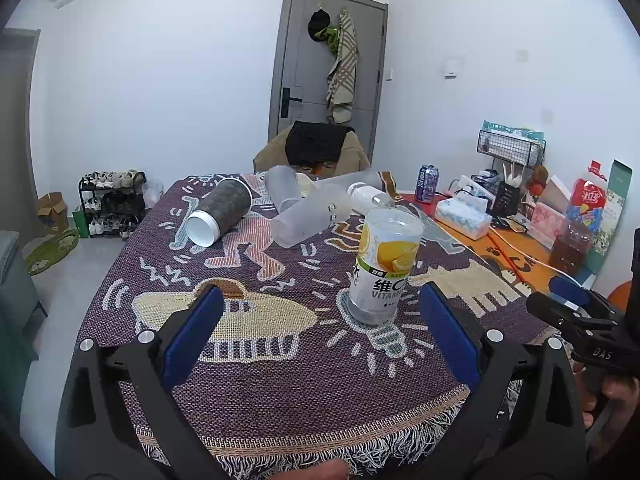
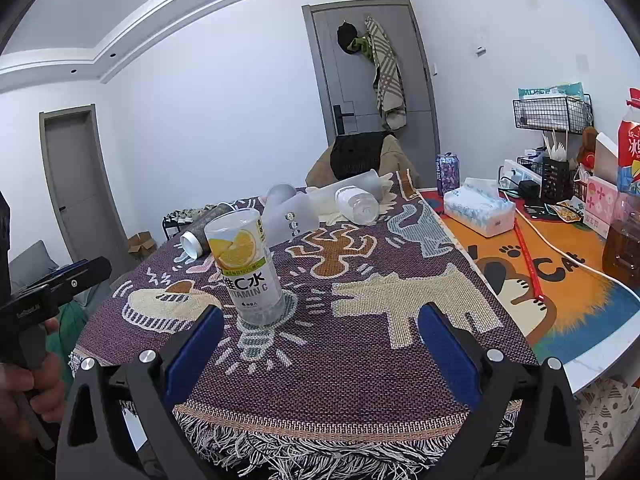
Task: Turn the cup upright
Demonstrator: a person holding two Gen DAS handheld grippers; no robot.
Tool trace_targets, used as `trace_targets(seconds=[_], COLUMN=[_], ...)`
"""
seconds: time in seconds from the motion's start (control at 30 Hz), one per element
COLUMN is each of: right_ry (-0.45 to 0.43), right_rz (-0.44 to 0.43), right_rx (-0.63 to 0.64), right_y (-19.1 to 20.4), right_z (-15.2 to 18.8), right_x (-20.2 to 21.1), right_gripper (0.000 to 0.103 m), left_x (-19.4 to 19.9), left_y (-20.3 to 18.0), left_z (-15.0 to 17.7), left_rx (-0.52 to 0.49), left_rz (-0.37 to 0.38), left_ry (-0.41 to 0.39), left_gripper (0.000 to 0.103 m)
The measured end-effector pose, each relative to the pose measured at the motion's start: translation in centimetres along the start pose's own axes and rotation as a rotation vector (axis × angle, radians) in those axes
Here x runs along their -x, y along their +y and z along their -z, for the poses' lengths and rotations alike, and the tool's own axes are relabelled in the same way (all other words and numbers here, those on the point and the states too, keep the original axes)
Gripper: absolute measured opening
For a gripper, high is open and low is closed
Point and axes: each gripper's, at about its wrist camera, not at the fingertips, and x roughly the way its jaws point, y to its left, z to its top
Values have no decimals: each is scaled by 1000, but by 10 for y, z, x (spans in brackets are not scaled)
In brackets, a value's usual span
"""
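A clear cup with a lemon "Vitamin C" label (image 1: 382, 266) stands on its mouth, base up, on the patterned cloth (image 1: 280, 360); it also shows in the right wrist view (image 2: 248, 268). My left gripper (image 1: 320, 320) is open and empty, just short of the cup, which sits ahead and to the right. My right gripper (image 2: 320, 336) is open and empty, with the cup ahead and to the left. The right gripper's body shows at the right edge of the left wrist view (image 1: 580, 320).
Farther back lie a dark cup with a white rim (image 1: 220, 212), frosted cups (image 1: 312, 216) and a clear bottle (image 2: 358, 204). On the orange mat to the right are a tissue pack (image 2: 478, 206), a can (image 2: 447, 174), a cable, boxes and a wire rack (image 2: 552, 114).
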Motion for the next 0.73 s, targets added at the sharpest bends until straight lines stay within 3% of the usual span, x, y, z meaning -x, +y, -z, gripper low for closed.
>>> trace_targets(seconds=[0.73], right_ry=[26], right_rz=[1], right_rx=[-10], right_y=[-1], right_z=[6], right_x=[-11], right_gripper=[95], left_x=[-5], left_y=[2], left_z=[4], left_rx=[-24], left_rz=[-62], left_ry=[37], left_gripper=[97])
